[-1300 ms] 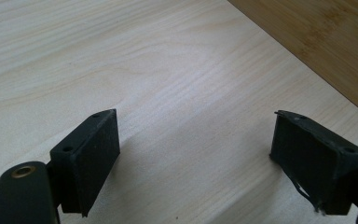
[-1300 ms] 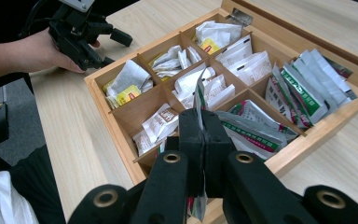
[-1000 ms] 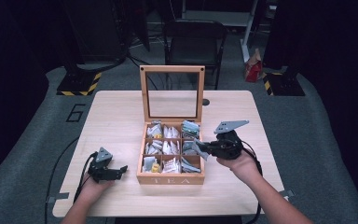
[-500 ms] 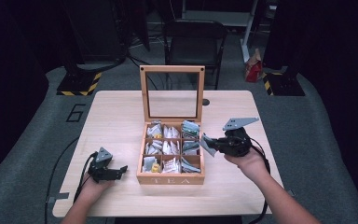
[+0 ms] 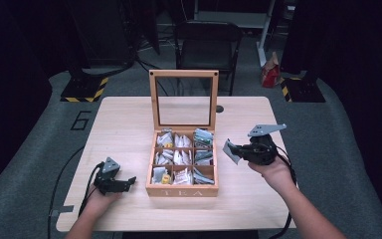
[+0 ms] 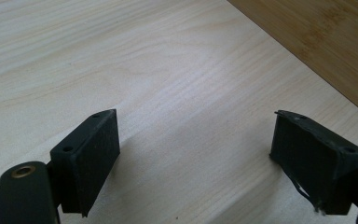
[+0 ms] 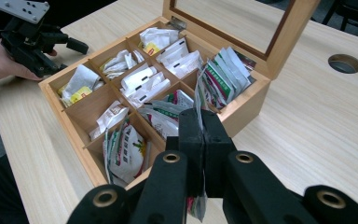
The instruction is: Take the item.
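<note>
Since the earlier frames, the right gripper [image 5: 236, 150] has moved away from the tea box [image 5: 182, 188] toward the right side of the bench [image 5: 124, 124], carrying a tea bag [image 5: 231, 151] with it; the left gripper [image 5: 125, 183] has stayed where it was.

In the high view, the bench is a pale wooden surface standing on a grey floor [image 5: 25, 164], in a dark room with a black chair [image 5: 206, 42] behind it. The wooden box sits in the middle of the bench with its glass lid [image 5: 183, 99] standing upright, and its compartments are full of packets. The right gripper is held above the bench just to the right of the box, with the grey tea bag clenched at its tips, apart from the box. The left gripper rests low on the bench near the front left corner of the box.

In the left gripper view, the two jaws stand wide apart over bare wood, with nothing between them. The side wall of the box [image 6: 326, 42] appears at the upper right.

In the right gripper view, the jaws are pressed together on the thin tea bag [image 7: 198, 112], which sticks up between them and also hangs below. Behind it lies the open box [image 7: 70, 116], and farther off is the left gripper [image 7: 81, 45] in the person's hand [image 7: 2, 60].
</note>
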A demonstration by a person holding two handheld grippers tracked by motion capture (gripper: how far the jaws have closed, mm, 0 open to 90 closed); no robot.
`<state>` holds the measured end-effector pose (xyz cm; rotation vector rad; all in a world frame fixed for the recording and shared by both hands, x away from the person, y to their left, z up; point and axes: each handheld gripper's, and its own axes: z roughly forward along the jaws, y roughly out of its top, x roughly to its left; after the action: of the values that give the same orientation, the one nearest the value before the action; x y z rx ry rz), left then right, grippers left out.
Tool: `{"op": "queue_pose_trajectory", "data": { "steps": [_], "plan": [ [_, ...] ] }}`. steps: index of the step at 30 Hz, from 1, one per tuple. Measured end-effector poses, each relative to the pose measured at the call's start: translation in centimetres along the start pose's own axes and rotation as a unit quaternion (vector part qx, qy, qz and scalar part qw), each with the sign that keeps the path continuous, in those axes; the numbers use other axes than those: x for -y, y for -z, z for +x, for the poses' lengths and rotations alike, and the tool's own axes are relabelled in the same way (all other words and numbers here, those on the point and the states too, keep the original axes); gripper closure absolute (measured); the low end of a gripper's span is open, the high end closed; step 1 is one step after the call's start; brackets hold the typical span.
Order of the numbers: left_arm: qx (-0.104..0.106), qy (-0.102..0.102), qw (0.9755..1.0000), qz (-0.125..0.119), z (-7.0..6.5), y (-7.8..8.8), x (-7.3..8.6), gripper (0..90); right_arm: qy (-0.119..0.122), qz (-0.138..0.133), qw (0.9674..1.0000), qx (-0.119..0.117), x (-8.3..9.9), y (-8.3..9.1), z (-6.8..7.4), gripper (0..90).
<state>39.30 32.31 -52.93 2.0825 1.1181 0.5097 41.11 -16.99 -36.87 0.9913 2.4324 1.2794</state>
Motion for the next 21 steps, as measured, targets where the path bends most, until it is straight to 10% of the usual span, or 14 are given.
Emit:
{"op": "queue_pose_trajectory", "data": {
  "steps": [21],
  "plan": [
    [0.001,0.000,1.0000,0.001,0.0,0.0,0.0,14.9,-0.008,0.003,0.9988,0.049,1.8,0.4,-2.4,88.9]
  ]
}}
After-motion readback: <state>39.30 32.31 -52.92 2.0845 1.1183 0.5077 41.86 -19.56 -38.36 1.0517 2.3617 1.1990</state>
